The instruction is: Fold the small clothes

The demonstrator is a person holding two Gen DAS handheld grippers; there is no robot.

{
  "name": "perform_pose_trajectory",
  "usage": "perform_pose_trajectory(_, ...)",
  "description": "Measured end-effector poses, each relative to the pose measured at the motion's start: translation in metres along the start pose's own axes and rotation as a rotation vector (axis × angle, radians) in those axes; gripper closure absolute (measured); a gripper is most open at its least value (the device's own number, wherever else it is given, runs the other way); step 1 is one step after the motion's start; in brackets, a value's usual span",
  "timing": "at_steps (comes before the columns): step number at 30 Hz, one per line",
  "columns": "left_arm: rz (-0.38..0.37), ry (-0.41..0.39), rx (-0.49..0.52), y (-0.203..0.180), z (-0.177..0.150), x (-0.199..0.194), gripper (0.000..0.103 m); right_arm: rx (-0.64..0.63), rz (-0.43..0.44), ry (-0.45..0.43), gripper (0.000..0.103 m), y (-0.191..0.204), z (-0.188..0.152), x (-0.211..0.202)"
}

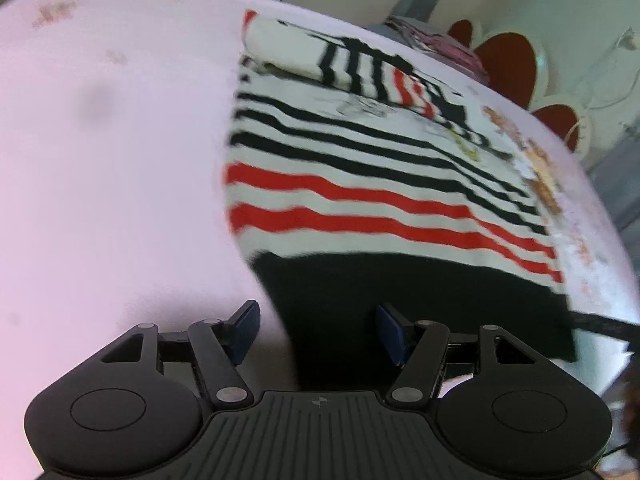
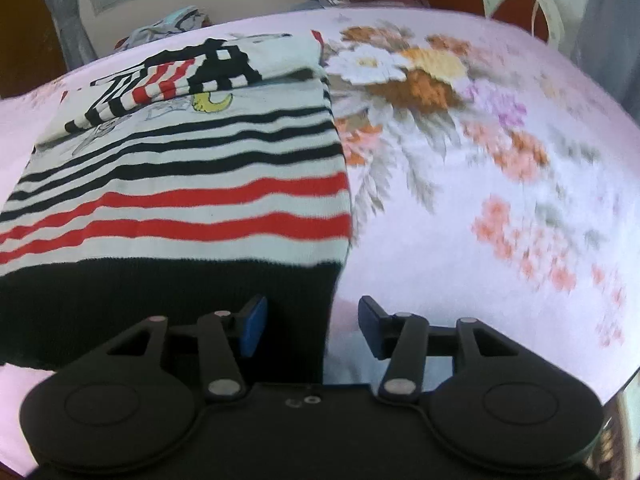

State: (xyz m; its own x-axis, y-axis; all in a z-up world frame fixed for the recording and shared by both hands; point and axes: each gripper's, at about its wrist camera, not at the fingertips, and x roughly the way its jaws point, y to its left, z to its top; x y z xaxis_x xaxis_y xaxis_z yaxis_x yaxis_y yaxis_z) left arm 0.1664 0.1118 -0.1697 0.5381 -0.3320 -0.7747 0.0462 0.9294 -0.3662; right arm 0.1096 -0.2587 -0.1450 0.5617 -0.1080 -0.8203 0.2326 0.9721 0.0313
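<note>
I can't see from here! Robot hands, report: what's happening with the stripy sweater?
Left tool open, right tool open, at black hem corners. Stripy sweater flat, sleeves folded in. Nothing blocking.

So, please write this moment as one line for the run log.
phase: at hem | left gripper: open, at left corner of black hem | right gripper: open, at right corner | striped sweater: flat on floral sheet, sleeves folded in

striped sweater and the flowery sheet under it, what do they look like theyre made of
The striped sweater looks like a soft knit, probably cotton or acrylic: its black hem band shows ribbing and the surface is matte. The flowery sheet looks like thin, smooth woven fabric with a printed pattern and a slight sheen; blur leaves the fibre open.
</note>
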Motion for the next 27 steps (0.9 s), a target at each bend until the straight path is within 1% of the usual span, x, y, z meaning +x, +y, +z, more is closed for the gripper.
perform_pose_trajectory(1,-0.026,0.017,-0.012,-0.002,-0.001,0.003,0.041,0.015,0.01,0.005,0.053,-0.001,-0.001,0.0)
perform_pose_trajectory(5,-0.038,0.017,-0.01,-0.007,-0.001,0.006,0.042,0.062,0.052,0.025,0.054,-0.005,-0.005,0.001)
perform_pose_trajectory(7,-0.043,0.026,-0.007,-0.006,0.0,0.008,0.066,0.05,0.058,0.031,0.057,-0.004,-0.006,0.001)
perform_pose_trajectory(8,-0.044,0.034,-0.008,-0.005,0.001,0.01,0.072,0.047,0.063,0.034,0.058,-0.004,-0.007,0.001)
perform_pose_trajectory(9,-0.045,0.044,-0.007,-0.004,0.002,0.011,0.081,0.046,0.072,0.037,0.063,-0.004,-0.006,0.001)
perform_pose_trajectory(11,-0.043,0.057,0.016,-0.007,0.003,0.012,0.083,0.034,0.075,0.047,0.068,-0.003,-0.005,0.001)
perform_pose_trajectory(12,-0.044,0.061,0.026,-0.008,0.004,0.011,0.089,0.038,0.088,0.053,0.076,-0.004,-0.004,0.002)
perform_pose_trajectory(13,-0.053,0.067,0.036,-0.01,0.005,0.011,0.092,0.057,0.11,0.065,0.09,-0.006,-0.002,0.002)
perform_pose_trajectory(14,-0.056,0.061,0.047,-0.013,0.007,0.01,0.092,0.078,0.136,0.078,0.091,-0.009,-0.001,0.002)
perform_pose_trajectory(16,-0.062,0.041,0.067,-0.017,0.012,0.007,0.092,0.085,0.16,0.083,0.093,-0.01,0.004,-0.001)
perform_pose_trajectory(18,-0.072,0.015,0.063,-0.018,0.02,0.002,0.092,0.082,0.187,0.066,0.093,-0.01,0.01,-0.006)
perform_pose_trajectory(22,-0.09,-0.059,0.061,-0.023,0.046,-0.01,0.092,0.07,0.226,-0.009,0.093,-0.01,0.032,-0.023)
perform_pose_trajectory(27,-0.106,-0.149,0.036,-0.026,0.086,-0.015,0.092,0.054,0.263,-0.108,0.093,-0.008,0.075,-0.033)
